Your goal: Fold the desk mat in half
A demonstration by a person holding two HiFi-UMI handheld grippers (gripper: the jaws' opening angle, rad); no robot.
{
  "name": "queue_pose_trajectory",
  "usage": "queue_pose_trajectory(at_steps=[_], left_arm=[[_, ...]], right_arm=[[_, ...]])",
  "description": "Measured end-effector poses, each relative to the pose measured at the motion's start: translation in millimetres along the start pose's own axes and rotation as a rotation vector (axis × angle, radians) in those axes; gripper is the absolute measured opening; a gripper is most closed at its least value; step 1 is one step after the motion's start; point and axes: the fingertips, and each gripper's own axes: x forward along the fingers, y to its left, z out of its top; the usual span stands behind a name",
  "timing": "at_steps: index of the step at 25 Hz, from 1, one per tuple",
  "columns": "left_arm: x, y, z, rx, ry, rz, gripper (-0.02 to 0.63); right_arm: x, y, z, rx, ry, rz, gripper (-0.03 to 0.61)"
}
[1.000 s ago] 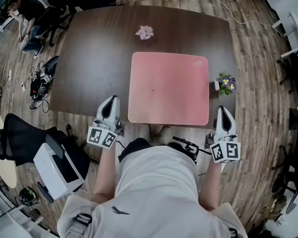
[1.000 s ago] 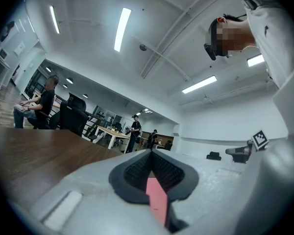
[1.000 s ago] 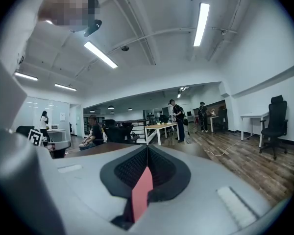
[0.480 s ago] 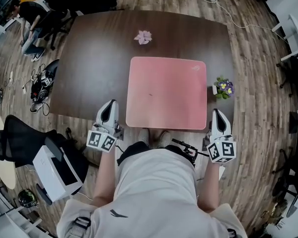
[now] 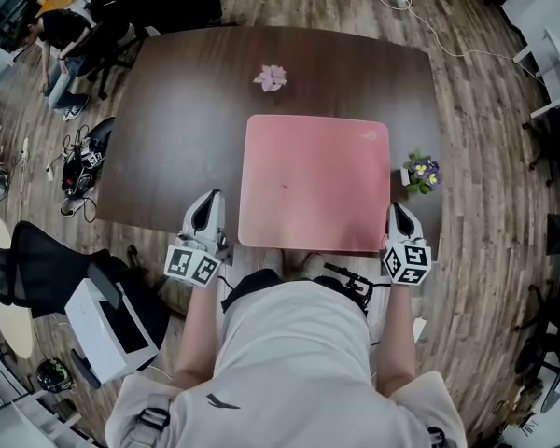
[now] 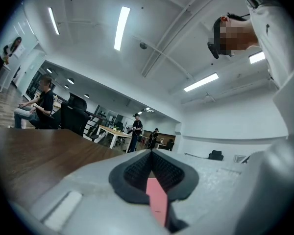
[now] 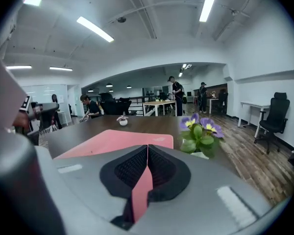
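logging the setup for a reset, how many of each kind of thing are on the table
mat: 1
flower pots: 2, pink and purple
total: 3

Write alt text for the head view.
A pink desk mat lies flat on a dark wooden table, with the left gripper and right gripper flanking its near edge. A potted purple flower stands right of the mat.

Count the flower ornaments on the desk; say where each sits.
2. Pink flower past the far edge of the desk mat; potted purple flowers right of it. None appear hidden.
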Motion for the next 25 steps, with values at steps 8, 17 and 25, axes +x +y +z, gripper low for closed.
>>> queue_pose_trajectory(at_steps=[8,17,25], left_arm=[[15,2,5,0.006,0.004,-0.005,0.003],[10,10,4,0.003,0.008,0.015,0.003],[2,5,0,-0.01,0.004,0.013,0.003]], right_arm=[[56,-37,-84,-0.005,0.251,-0.12,0.006],[67,-31,-103,-0.105,0.352,-0.107,0.003],[66,-37,-102,0.02,0.364,-0.103,0.021]])
